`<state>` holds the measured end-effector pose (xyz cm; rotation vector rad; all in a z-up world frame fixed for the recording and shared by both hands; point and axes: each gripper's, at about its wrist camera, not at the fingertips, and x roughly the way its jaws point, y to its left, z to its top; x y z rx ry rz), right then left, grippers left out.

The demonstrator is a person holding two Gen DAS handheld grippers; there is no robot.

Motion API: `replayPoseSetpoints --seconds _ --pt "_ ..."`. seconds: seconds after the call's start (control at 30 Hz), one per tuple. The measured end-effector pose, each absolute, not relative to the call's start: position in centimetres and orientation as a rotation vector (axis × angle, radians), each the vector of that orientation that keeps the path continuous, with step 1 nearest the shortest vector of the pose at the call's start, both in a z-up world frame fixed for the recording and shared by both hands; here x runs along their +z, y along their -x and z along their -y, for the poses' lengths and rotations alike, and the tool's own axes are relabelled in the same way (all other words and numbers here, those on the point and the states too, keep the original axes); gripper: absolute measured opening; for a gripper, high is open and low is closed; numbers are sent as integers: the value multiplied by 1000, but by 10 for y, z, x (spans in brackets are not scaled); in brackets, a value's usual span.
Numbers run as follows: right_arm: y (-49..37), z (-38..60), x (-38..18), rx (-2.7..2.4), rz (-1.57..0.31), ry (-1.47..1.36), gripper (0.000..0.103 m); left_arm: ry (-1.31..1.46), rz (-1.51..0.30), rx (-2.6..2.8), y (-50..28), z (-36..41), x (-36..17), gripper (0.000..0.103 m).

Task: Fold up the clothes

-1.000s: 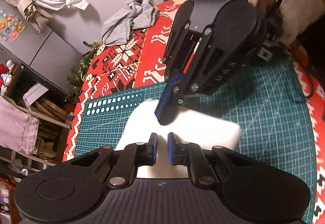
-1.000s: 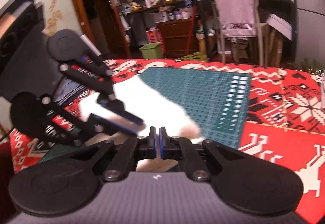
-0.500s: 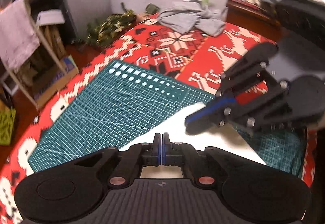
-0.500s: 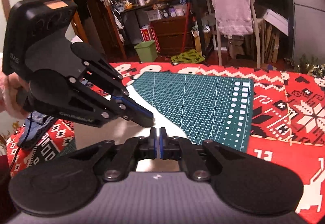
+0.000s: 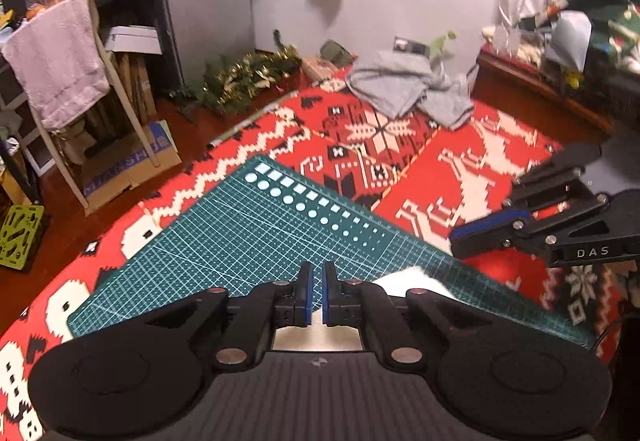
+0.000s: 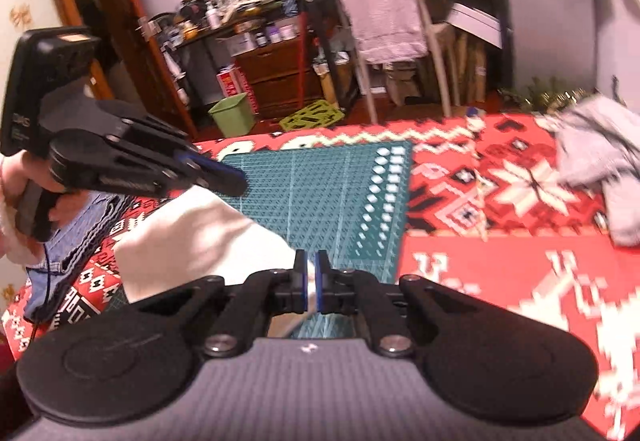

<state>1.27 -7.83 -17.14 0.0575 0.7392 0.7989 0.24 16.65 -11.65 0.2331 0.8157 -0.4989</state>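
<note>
1. Looking along the left tool (image 5: 315, 293), its blue-padded fingers (image 5: 306, 293) stand a narrow slit apart with nothing between them, so it is slightly open and empty.
2. Just below and right of those fingers lies the folded white cloth (image 5: 412, 279), on the near part of the green cutting mat (image 5: 256, 237); only a corner and a strip of it show, so its long axis cannot be told from this view.
3. At the right edge the right tool (image 5: 464, 241) hangs above the mat's far edge, its tips pointing left; its jaws look nearly together and empty.
4. Farther back a crumpled grey garment (image 5: 408, 89) sits on the red patterned table (image 5: 460, 177), well apart from the mat.
5. From the right wrist view, the right tool (image 6: 311, 281) shows a thin gap between its pads, gripping nothing.
6. Here the white cloth (image 6: 192, 237) shows as a flat oblong on the mat (image 6: 320, 185), its long axis running from lower left to upper right.
7. The left tool (image 6: 236, 179), held in a hand (image 6: 16, 201), hovers over the cloth's far end.
8. A green bin (image 6: 234, 113) stands on the floor beyond the table; its contents cannot be seen.
</note>
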Motion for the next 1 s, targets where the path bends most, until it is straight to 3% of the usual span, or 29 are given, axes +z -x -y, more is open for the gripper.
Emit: replayPoseSetpoints --seconds 0.37,0.6,0.83,1.0 --pt "34 49 -167 837 -694 -41 4 -182 -834 -409 56 -172 -126 3" --pt "25 -11 -176 807 -686 38 3 -124 -822 -334 50 -180 -148 3" --pt "20 6 -179 727 -718 29 0 -65 -814 -277 39 -207 -156 5" --pt "25 6 -170 755 -690 11 4 10 -782 -283 34 -222 -150 5"
